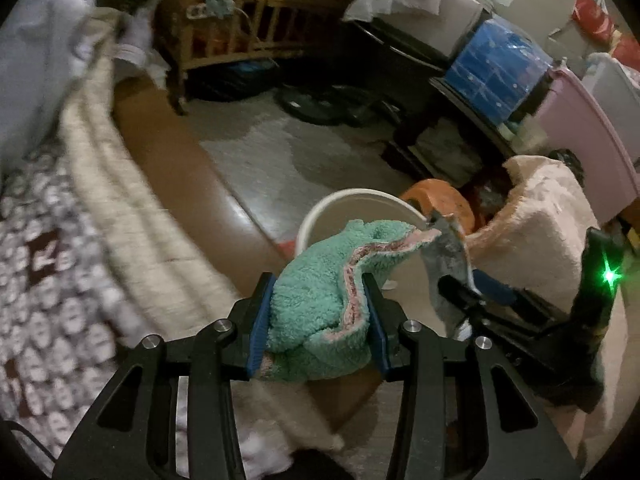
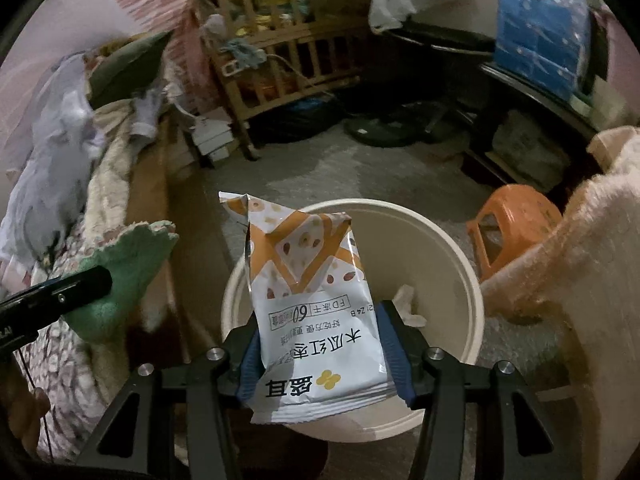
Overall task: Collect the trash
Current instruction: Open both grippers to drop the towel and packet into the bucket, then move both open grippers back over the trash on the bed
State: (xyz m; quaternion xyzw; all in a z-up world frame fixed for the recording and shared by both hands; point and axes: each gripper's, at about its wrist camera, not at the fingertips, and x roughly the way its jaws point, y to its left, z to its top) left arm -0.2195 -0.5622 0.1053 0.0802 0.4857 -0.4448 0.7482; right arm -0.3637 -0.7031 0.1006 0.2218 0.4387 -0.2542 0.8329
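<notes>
In the left wrist view my left gripper [image 1: 318,284] is shut on a fluffy teal cloth [image 1: 320,320] with a pink hem, held above the bed's edge just left of a cream bucket [image 1: 320,208]. My right gripper [image 2: 320,316] is shut on a white and orange snack packet [image 2: 312,280], which hangs over the open bucket [image 2: 460,248]. A crumpled white tissue [image 2: 408,308] lies inside the bucket. The right wrist view also shows the teal cloth [image 2: 128,264] at the left, with one black finger [image 2: 80,284] of the left gripper on it.
An orange plastic stool [image 2: 516,224] stands right of the bucket. A pale pink fleece [image 2: 580,260] drapes over something at the far right. The bed with blankets [image 1: 100,200] fills the left. A wooden crib [image 2: 288,60] and a blue box [image 1: 496,64] stand at the back.
</notes>
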